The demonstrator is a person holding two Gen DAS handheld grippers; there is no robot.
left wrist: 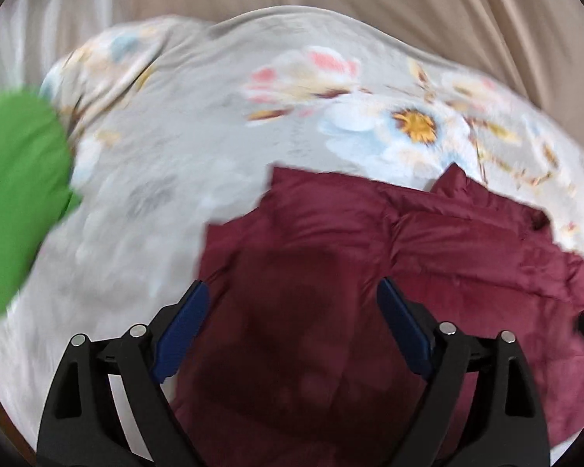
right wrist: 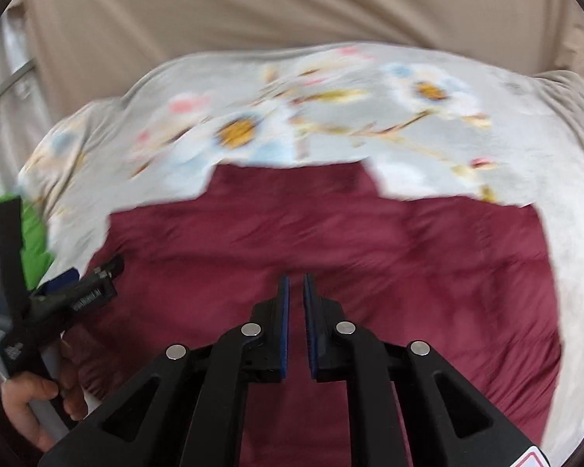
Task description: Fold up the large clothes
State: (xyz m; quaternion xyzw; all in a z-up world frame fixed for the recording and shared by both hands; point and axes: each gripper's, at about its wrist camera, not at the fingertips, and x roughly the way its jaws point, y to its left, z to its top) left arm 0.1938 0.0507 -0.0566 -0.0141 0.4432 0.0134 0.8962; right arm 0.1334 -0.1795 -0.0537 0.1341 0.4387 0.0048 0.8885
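Note:
A maroon puffer jacket (left wrist: 370, 272) lies spread on a floral grey bedspread (left wrist: 183, 148). It also shows in the right wrist view (right wrist: 331, 233), its collar toward the far edge. My left gripper (left wrist: 292, 292) is open and empty, hovering over the jacket's left part. My right gripper (right wrist: 296, 284) hovers over the jacket's middle with its blue pads nearly together and nothing between them. The left gripper also shows in the right wrist view (right wrist: 93, 272), held in a hand at the jacket's left edge.
A green garment (left wrist: 15, 202) lies on the bedspread to the left of the jacket; it also shows in the right wrist view (right wrist: 35, 233). Beige curtains (right wrist: 253, 7) hang behind the bed. The bedspread (right wrist: 486, 136) extends past the jacket on all far sides.

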